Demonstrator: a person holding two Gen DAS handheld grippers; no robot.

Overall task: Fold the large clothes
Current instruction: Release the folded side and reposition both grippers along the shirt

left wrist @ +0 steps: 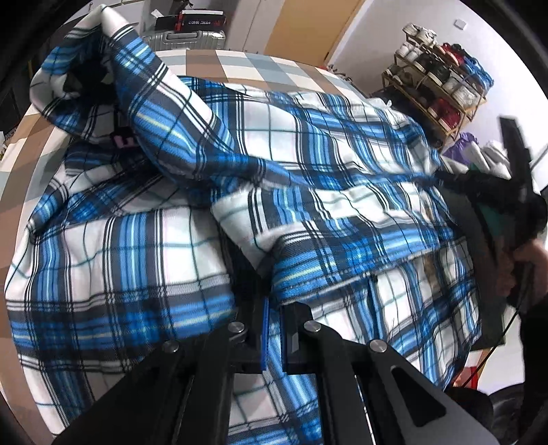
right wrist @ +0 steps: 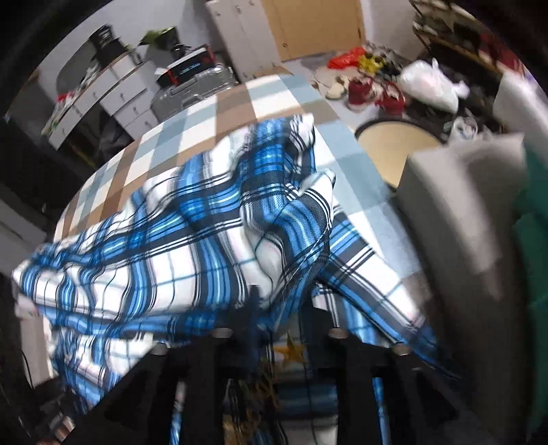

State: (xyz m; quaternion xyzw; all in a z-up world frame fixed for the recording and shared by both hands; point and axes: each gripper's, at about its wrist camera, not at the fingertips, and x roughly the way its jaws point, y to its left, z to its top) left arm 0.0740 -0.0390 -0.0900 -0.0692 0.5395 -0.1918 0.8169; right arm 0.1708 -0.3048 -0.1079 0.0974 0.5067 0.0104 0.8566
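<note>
A bed or table covered in a brown, pale-blue and cream checked sheet point(right wrist: 191, 123) is carrying the task's thing: a large blue, white and black plaid fleece garment point(left wrist: 308, 143), which is lying rumpled across most of that surface and bunching up in thick folds. In the left wrist view one sleeve or corner is rising in a hump at the far left, and a folded-over flap is crossing the middle.

The left gripper point(left wrist: 272, 328) is sitting closed, with a strip of the plaid cloth running between its black fingers, so it is pinching the near edge of the garment. The right gripper point(right wrist: 279, 321) is hanging over the near hem in a blurred view; cloth is lying between and over its fingers, but I cannot tell whether the pads are pressing on it. The same gripper is showing at the right edge of the left wrist view, beside the garment's right border, with a person's hand point(left wrist: 524, 270) behind it.

The risk, as I judge it: the thick fleece is slipping easily, so a half-set right grip may drop its corner and leave the fold skewed, while bunched layers may be caught together.

A black box with a red band point(left wrist: 202, 20) on a silver ribbed suitcase point(left wrist: 185, 38) is bearing white lettering, too small to read.
</note>
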